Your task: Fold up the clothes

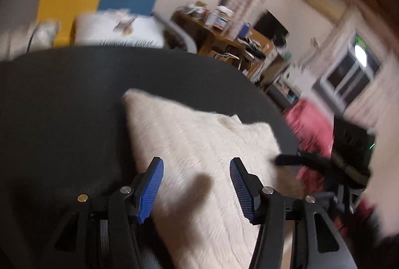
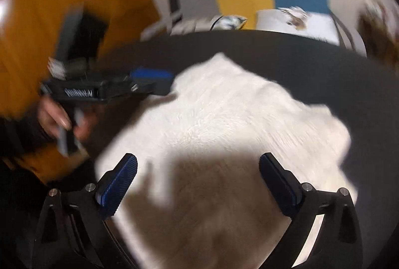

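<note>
Your left gripper (image 1: 197,184): spread, empty | your right gripper (image 2: 198,181): spread wide | fluffy cream-white garment (image 2: 224,119) on dark grey tabletop (image 1: 62,99) (both views blurred)

Dark tabletop with one pale garment

A dark grey, matte, round-edged tabletop (image 1: 62,99) carries a cream-white, fuzzy knitted garment (image 1: 194,144), lying flat and partly folded. Bare dark surface shows beyond the garment's far corner and along its sides; nothing else can be made out lying on it.

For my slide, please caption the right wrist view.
Open right gripper above fluffy white garment on dark table; left gripper nearby.
</note>
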`<state>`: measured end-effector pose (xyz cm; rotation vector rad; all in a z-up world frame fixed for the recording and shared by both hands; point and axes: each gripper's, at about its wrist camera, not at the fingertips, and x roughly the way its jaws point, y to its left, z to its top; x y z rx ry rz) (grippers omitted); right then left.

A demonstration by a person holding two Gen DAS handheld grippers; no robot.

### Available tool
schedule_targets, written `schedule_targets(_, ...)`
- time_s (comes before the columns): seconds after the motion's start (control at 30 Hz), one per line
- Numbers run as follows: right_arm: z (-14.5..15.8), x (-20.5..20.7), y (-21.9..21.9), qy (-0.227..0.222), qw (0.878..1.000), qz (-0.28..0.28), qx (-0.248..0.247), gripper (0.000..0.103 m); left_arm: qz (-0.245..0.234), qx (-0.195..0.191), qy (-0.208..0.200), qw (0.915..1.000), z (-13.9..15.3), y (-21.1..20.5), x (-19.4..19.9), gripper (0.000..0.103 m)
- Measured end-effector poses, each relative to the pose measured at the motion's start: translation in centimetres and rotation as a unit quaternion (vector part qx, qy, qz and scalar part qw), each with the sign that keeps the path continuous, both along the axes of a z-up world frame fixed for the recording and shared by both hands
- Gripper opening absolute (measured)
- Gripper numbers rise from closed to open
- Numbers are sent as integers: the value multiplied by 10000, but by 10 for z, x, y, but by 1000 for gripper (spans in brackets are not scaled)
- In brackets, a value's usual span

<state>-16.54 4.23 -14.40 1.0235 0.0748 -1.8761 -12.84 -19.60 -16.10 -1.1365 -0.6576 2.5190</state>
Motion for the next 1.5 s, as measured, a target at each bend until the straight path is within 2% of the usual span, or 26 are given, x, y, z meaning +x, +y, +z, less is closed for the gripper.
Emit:
schedule_targets(0.07, 6, -1, 30, -271, 9982, -428, -318, 100, 227, 350, -176, 9990, -9, -22, 5, 56)
schedule_targets(0.17, 1, 5, 80, -633, 9898, -1198, -434, 100, 487, 678, -351, 9959, -24, -46, 19, 56)
schedule_targets(0.3, -23, 6, 132, -1444, 9664, -2014, -689, 100, 359, 1279, -629, 9891, -43, -49, 23, 57)
schedule_targets(0.4, -46, -7, 143, -1954, 9502, -2225, -975, 100, 269, 1529, -745, 9851, -53, -39, 18, 58)
schedule_targets(0.47, -57, -16, 134, -2193, 9455, -2139, -1104, 100, 180, 1694, -813, 9820, -59, -33, 12, 59)
schedule_targets(0.57, -59, -22, 115, -2199, 9479, -1919, -1274, 100, 110, 2074, -956, 9735, -71, -27, 3, 62)
schedule_targets(0.63, -58, -28, 99, -2199, 9519, -1768, -1195, 103, 90, 2140, -953, 9721, -71, -25, -2, 63)
schedule_targets(0.7, -57, -35, 83, -2197, 9556, -1616, -1114, 103, 6, 1810, -898, 9794, -67, -16, -9, 65)
schedule_targets(0.8, -56, -37, 75, -2183, 9570, -1615, -1023, 103, -94, 1556, -954, 9832, -65, -7, -17, 69)
schedule_targets(0.87, -55, -38, 72, -2143, 9587, -1585, -989, 103, -140, 1477, -985, 9840, -63, -3, -20, 69)
schedule_targets(0.9, -54, -35, 70, -2016, 9630, -1599, -804, 102, -154, 1452, -946, 9847, -62, -2, -19, 65)
schedule_targets(0.93, -52, -33, 67, -1885, 9668, -1614, -615, 96, -168, 1427, -908, 9854, -60, 0, -19, 57)
schedule_targets(0.97, -50, -31, 65, -1754, 9700, -1628, -425, 83, -183, 1402, -869, 9861, -59, 1, -19, 54)
schedule_targets(1.03, -47, -27, 60, -1598, 9724, -1673, -287, 64, -209, 1347, -788, 9875, -56, 4, -18, 44)
schedule_targets(1.1, -43, -24, 55, -1444, 9744, -1718, -153, 60, -150, 1088, -547, 9924, -49, 12, -12, 42)
schedule_targets(1.17, -42, -22, 54, -1372, 9736, -1818, -146, 60, -126, 779, -362, 9962, -43, 20, -9, 43)
schedule_targets(1.2, -44, -23, 56, -1464, 9722, -1805, -282, 63, -93, 780, -337, 9963, -42, 20, -9, 48)
schedule_targets(1.33, -53, -29, 69, -1909, 9615, -1773, -880, 73, 80, 1115, -566, 9921, -52, 12, -14, 57)
schedule_targets(1.4, -53, -23, 68, -1700, 9676, -1628, -915, 77, 96, 1072, -552, 9927, -52, 12, -14, 60)
schedule_targets(1.47, -53, -17, 68, -1483, 9732, -1480, -945, 89, 113, 971, -611, 9933, -53, 13, -15, 65)
schedule_targets(1.5, -54, -14, 62, -1361, 9769, -1390, -883, 91, 118, 926, -643, 9936, -53, 14, -15, 65)
